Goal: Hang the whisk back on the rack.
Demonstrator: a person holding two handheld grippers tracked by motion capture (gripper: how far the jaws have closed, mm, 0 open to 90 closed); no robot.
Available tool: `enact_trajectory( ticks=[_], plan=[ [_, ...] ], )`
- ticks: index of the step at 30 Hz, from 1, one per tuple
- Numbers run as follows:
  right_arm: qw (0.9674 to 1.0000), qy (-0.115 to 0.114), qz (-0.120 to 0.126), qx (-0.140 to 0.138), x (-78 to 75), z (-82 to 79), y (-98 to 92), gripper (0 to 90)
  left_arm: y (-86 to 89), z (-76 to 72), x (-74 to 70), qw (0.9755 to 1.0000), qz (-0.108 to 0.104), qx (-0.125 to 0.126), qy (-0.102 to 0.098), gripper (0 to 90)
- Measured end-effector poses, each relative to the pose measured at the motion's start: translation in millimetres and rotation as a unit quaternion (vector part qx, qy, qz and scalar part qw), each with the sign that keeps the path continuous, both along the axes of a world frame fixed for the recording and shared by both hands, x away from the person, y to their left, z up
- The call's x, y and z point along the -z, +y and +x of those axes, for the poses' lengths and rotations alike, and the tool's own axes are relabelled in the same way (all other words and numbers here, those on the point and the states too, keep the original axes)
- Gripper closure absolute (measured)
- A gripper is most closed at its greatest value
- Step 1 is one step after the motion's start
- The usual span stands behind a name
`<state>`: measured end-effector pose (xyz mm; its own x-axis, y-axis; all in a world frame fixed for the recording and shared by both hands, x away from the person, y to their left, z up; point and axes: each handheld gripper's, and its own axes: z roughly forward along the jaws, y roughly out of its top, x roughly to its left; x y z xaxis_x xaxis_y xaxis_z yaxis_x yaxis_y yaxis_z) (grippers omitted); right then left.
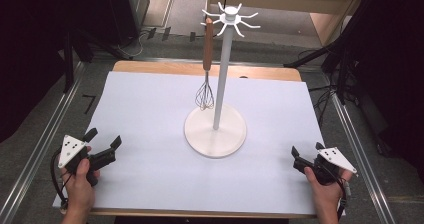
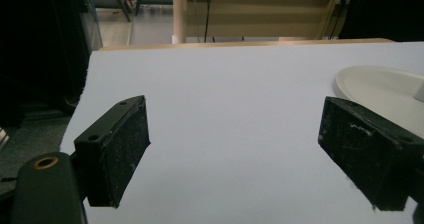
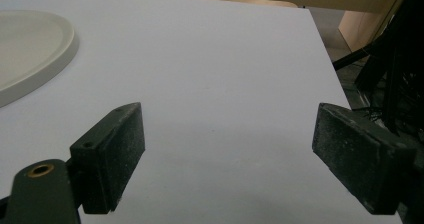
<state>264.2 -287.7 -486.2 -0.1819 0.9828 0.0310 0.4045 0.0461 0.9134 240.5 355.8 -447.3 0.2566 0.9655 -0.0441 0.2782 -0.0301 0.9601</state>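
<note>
A white hook stand [image 1: 223, 69] rises from a round base [image 1: 215, 135] in the middle of the white table sheet [image 1: 150, 159]. A whisk [image 1: 205, 91] with a wooden handle hangs from one of the stand's top hooks. My left gripper [image 1: 104, 138] is near the sheet's front left corner, jaws wide apart over bare sheet, nothing between them. In the left gripper view the left gripper [image 2: 235, 149] faces the base [image 2: 380, 86] at far right. My right gripper [image 1: 306, 153] rests at the front right, open and empty. The right gripper [image 3: 227, 149] sees the base [image 3: 30, 49] at left.
The wooden table edge [image 1: 200, 69] shows beyond the sheet. Metal rails [image 1: 45, 134] run along both sides of the table. Dark equipment and cables [image 1: 350, 59] stand at the right, and a dark cabinet [image 1: 75, 19] at the back left.
</note>
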Motion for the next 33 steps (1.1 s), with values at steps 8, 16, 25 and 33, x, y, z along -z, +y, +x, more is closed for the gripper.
enact_trajectory(
  ticks=[8, 16, 25, 33],
  plan=[
    [1.0000, 0.000, 0.000, 0.001, 0.1, 0.1, -0.2, 14.3, 20.6, -13.1, 3.7, 0.9996, 0.017, -0.020, 0.008, 13.0],
    [1.0000, 0.000, 0.001, 0.002, 0.0, -0.1, -0.4, 14.3, 37.6, -21.6, 3.9, 0.9985, 0.029, -0.046, 0.009, 12.9],
    [1.0000, 0.000, 0.003, 0.006, 0.1, 0.0, -0.6, 14.2, 37.2, -22.3, 10.3, 0.9986, 0.034, -0.035, 0.019, 11.8],
    [0.9999, -0.003, 0.001, 0.010, 0.2, -0.5, -0.6, 14.3, 34.5, -19.6, 10.8, 0.9978, 0.049, -0.029, 0.033, 11.1]
  ],
)
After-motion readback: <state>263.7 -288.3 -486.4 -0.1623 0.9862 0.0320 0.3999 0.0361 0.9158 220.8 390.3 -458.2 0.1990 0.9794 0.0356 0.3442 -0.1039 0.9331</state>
